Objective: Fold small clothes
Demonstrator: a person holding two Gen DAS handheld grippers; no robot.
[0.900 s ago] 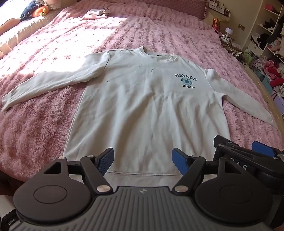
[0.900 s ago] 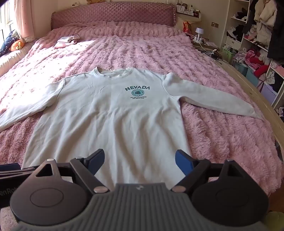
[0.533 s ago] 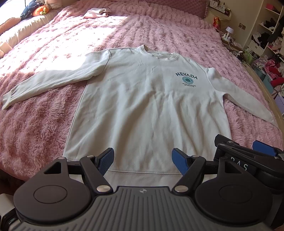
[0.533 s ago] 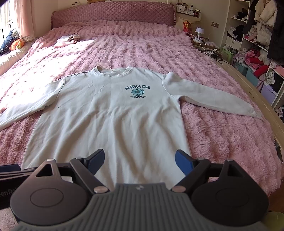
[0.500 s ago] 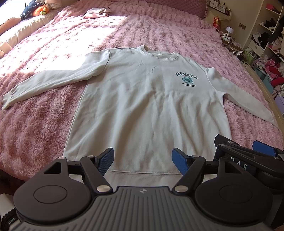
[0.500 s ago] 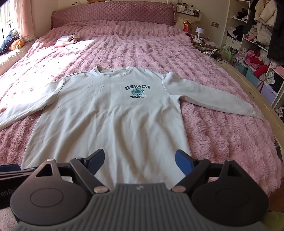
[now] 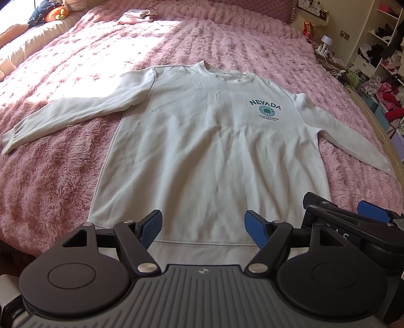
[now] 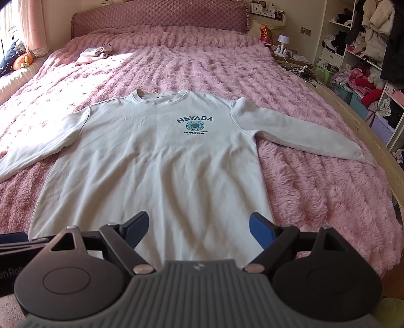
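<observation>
A pale grey long-sleeved sweatshirt (image 7: 207, 151) with a teal "NEVADA" print lies flat, face up, sleeves spread, on a pink fluffy bedspread (image 7: 50, 176); it also shows in the right wrist view (image 8: 161, 166). My left gripper (image 7: 203, 225) is open and empty, above the sweatshirt's hem. My right gripper (image 8: 198, 227) is open and empty, above the hem nearer the right side; it also shows at the right edge of the left wrist view (image 7: 353, 217).
Folded pink cloth (image 8: 94, 54) lies near the quilted headboard (image 8: 161, 17). Cushions (image 8: 15, 61) sit at the far left. A wooden bed edge (image 8: 378, 141) runs along the right, with shelves of clothes (image 8: 366, 45) and a cluttered nightstand (image 8: 285, 50) beyond.
Both grippers have edged slightly, so the sweatshirt sits a little lower in each view. Jaws stay open.
</observation>
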